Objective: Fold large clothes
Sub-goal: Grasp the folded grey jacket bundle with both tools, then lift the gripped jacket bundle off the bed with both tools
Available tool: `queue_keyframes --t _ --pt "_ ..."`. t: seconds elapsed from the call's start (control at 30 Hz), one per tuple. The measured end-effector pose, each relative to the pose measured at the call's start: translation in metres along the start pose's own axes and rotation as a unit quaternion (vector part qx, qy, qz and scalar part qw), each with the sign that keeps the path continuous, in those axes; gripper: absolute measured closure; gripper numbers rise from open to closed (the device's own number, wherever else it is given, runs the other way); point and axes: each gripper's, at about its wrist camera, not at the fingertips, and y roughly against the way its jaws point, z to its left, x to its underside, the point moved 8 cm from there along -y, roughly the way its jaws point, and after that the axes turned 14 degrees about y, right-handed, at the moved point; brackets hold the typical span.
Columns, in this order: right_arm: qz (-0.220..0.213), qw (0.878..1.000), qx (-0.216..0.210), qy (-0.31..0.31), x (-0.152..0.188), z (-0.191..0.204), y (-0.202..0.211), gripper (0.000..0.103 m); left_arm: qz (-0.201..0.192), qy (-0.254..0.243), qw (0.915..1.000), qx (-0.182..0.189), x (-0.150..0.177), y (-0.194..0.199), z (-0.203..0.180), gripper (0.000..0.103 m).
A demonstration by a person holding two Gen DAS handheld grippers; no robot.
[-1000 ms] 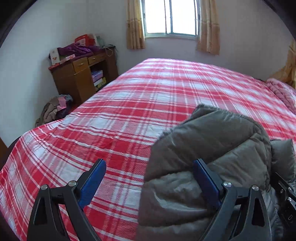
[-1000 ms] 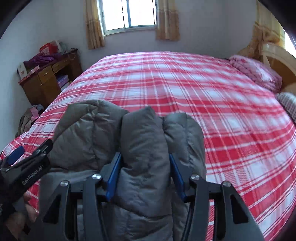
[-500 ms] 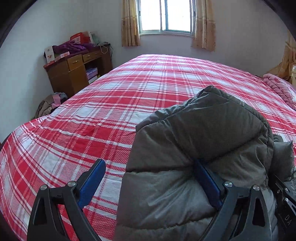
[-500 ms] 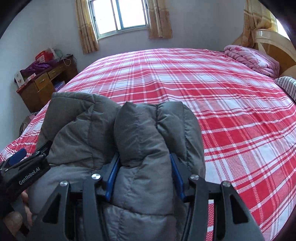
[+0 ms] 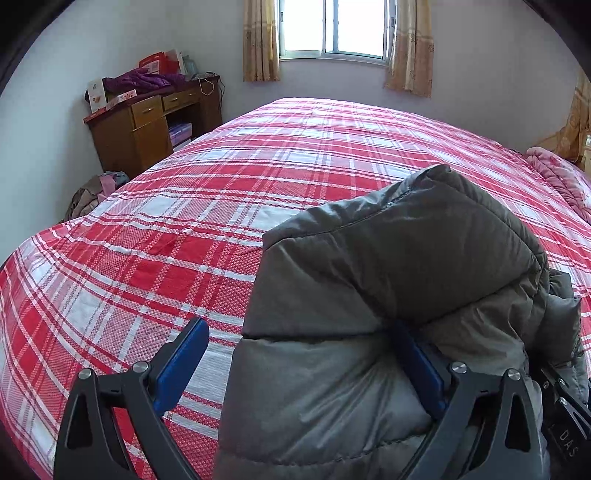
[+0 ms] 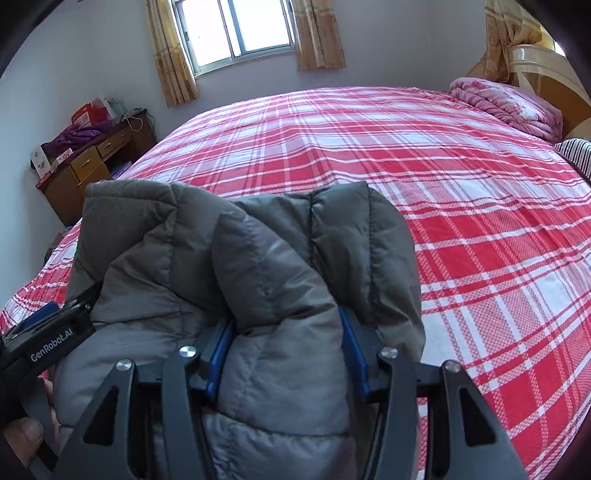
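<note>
A grey padded jacket [image 5: 399, 280] is bunched up and held above the red plaid bed [image 5: 184, 258]. My left gripper [image 5: 299, 365] stands wide open; the jacket drapes over its right finger [image 5: 417, 362], and its left finger [image 5: 181, 358] is bare. My right gripper [image 6: 284, 354] is shut on a thick fold of the jacket [image 6: 258, 266], which spills forward over both fingers. The left gripper [image 6: 48, 328] shows at the left edge of the right wrist view.
A wooden desk [image 5: 144, 129] with boxes and purple cloth stands against the far left wall, with a pile of clothes [image 5: 92, 192] on the floor beside it. A pink quilt [image 6: 506, 103] and headboard [image 6: 543, 70] are at the bed's far right. A curtained window [image 5: 332, 26] is behind.
Both grippers have moved forward and up with the jacket. The jacket's top fold has risen and fills more of both views.
</note>
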Motion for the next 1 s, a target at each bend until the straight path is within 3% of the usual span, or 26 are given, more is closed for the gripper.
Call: queue_keyframes --t 0.53,0.77,1.0 --pt "0.0 1.0 -0.014 -0.011 0.004 -0.003 -0.009 0.049 0.009 0.003 0.9999 0.005 0.002 -0.006 0.0 0.004" --pt "0.001 1.0 -0.023 -0.012 0.006 -0.004 -0.012 0.048 0.054 0.015 0.9979 0.032 0.004 0.003 0.007 0.004" --pt "0.001 0.999 -0.041 -0.01 0.005 -0.005 -0.01 0.043 0.055 -0.012 0.9965 0.061 0.027 0.029 0.012 0.004"
